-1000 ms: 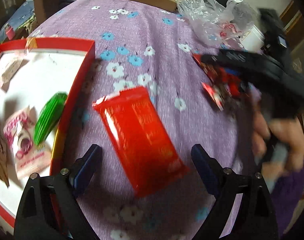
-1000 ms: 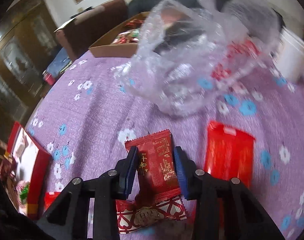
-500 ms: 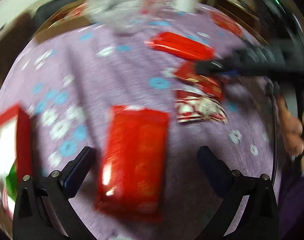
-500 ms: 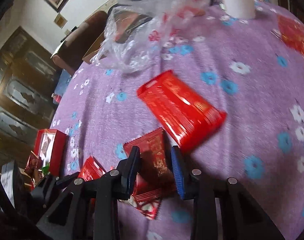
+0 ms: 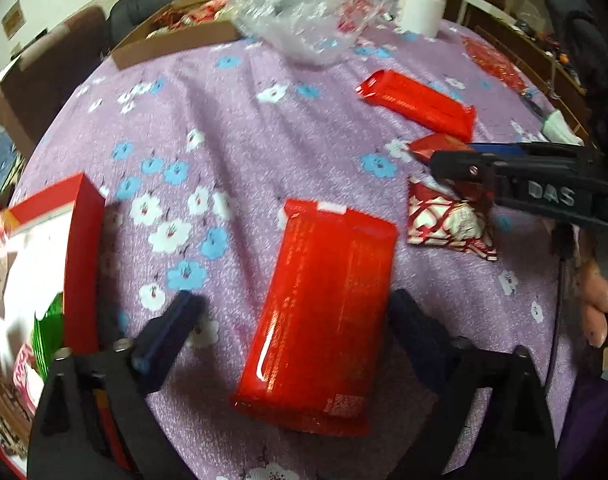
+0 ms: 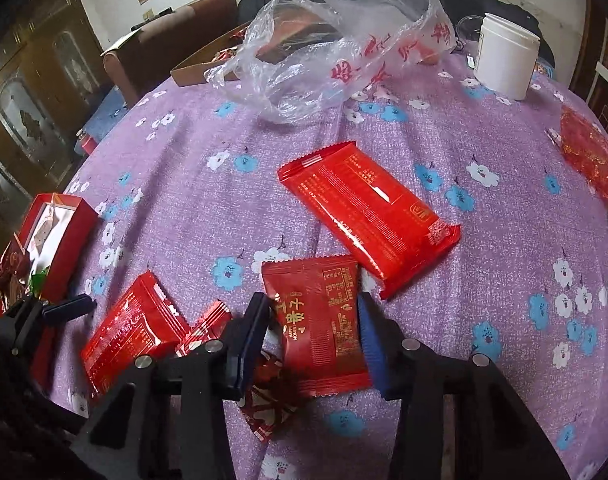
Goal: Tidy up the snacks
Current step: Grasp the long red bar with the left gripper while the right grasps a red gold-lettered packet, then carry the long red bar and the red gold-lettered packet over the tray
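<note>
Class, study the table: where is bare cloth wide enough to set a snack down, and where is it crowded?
Free: the cloth between the red box, the plastic bag and the long red packet; also the stretch right of that packet, below the white jar. Crowded: around the right gripper, where the dark red packet and heart-patterned sachet cluster.

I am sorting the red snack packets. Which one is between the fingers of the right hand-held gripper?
The dark red packet with gold characters, between the right hand-held gripper fingers. The brighter long red packet lies beyond them, untouched.
</note>
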Motion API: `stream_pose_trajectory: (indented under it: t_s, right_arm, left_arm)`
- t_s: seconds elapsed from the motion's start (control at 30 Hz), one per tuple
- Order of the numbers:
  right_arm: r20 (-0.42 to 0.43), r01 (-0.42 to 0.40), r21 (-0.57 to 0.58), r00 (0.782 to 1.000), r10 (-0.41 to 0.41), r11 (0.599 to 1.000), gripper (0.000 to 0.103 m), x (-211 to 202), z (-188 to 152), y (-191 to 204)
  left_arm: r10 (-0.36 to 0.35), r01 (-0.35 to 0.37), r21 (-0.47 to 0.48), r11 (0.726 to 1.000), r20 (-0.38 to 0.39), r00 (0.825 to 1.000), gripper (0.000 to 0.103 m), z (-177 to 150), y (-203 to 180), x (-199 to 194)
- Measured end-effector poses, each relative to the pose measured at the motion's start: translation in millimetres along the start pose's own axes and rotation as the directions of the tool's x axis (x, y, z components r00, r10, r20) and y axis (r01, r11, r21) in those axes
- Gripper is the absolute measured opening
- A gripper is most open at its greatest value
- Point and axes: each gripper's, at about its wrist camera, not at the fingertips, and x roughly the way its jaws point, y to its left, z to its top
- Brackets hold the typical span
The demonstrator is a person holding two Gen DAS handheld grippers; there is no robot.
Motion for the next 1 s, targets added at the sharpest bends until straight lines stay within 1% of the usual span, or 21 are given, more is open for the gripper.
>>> stream_pose_trajectory:
  t_s: [0.03, 0.07, 0.1, 0.13, 0.17, 0.2, 0.3, 0.43, 0.6, 0.7, 0.8, 1.0]
  right_arm:
    - [0.000, 0.000, 0.000, 1.000, 0.000, 1.000, 0.037, 0.0, 0.0, 0.0]
    - [0.001, -0.004, 0.010, 1.000, 0.004, 1.000, 0.035, -0.6, 0.9, -1.9]
    - [0.002, -0.029, 0.037, 1.000, 0.029, 0.999, 0.034, -1.0, 2.3, -6.1]
    - [0.003, -0.035, 0.045, 0.999, 0.035, 0.998, 0.034, -1.3, 2.6, -8.2]
    - [0.003, -0.035, 0.045, 0.999, 0.035, 0.998, 0.034, -1.3, 2.6, -8.2]
    - [0.014, -0.059, 0.059, 0.998, 0.058, 0.997, 0.034, -3.9, 3.1, -10.7]
    - [0.057, -0.112, 0.095, 0.993, 0.107, 0.989, 0.034, -14.2, 4.8, -16.1]
    - [0.111, -0.123, 0.150, 0.988, 0.107, 0.981, 0.034, -21.0, 8.5, -24.8]
    - [0.125, -0.124, 0.192, 0.987, 0.101, 0.974, 0.034, -21.5, 10.4, -33.2]
    - [0.132, -0.134, 0.196, 0.985, 0.110, 0.971, 0.034, -22.1, 11.3, -33.1]
    - [0.156, -0.152, 0.189, 0.980, 0.123, 0.970, 0.034, -26.3, 11.4, -30.9]
    - [0.172, -0.160, 0.181, 0.977, 0.129, 0.970, 0.034, -27.2, 11.8, -25.8]
  left_arm:
    - [-0.010, 0.010, 0.020, 1.000, 0.010, 1.000, 0.080, -1.4, -2.8, -3.4]
    - [-0.018, 0.018, 0.038, 0.999, 0.017, 1.000, 0.069, -1.4, -5.9, -5.8]
    - [-0.026, 0.024, 0.057, 0.998, 0.024, 0.999, 0.061, 0.0, -9.8, -5.7]
    - [-0.030, 0.028, 0.072, 0.997, 0.028, 0.999, 0.058, 0.1, -12.1, -6.5]
    - [-0.039, 0.036, 0.081, 0.996, 0.033, 0.999, 0.051, 0.1, -13.2, -7.2]
    - [-0.048, 0.045, 0.084, 0.995, 0.035, 0.998, 0.050, -0.3, -12.8, -7.5]
    - [-0.065, 0.061, 0.089, 0.994, 0.042, 0.997, 0.049, -0.1, -11.2, -8.8]
    - [-0.070, 0.064, 0.099, 0.993, 0.051, 0.996, 0.048, -2.7, -10.6, -10.4]
    - [-0.109, 0.106, 0.058, 0.993, 0.051, 0.993, 0.048, -5.9, -2.0, -15.4]
    - [-0.112, 0.110, 0.042, 0.993, 0.057, 0.992, 0.048, -10.6, 1.6, -20.1]
    - [-0.117, 0.115, 0.038, 0.993, 0.071, 0.991, 0.048, -15.0, 3.0, -27.9]
    - [-0.089, 0.085, 0.036, 0.996, 0.127, 0.988, 0.048, -21.1, 5.2, -51.5]
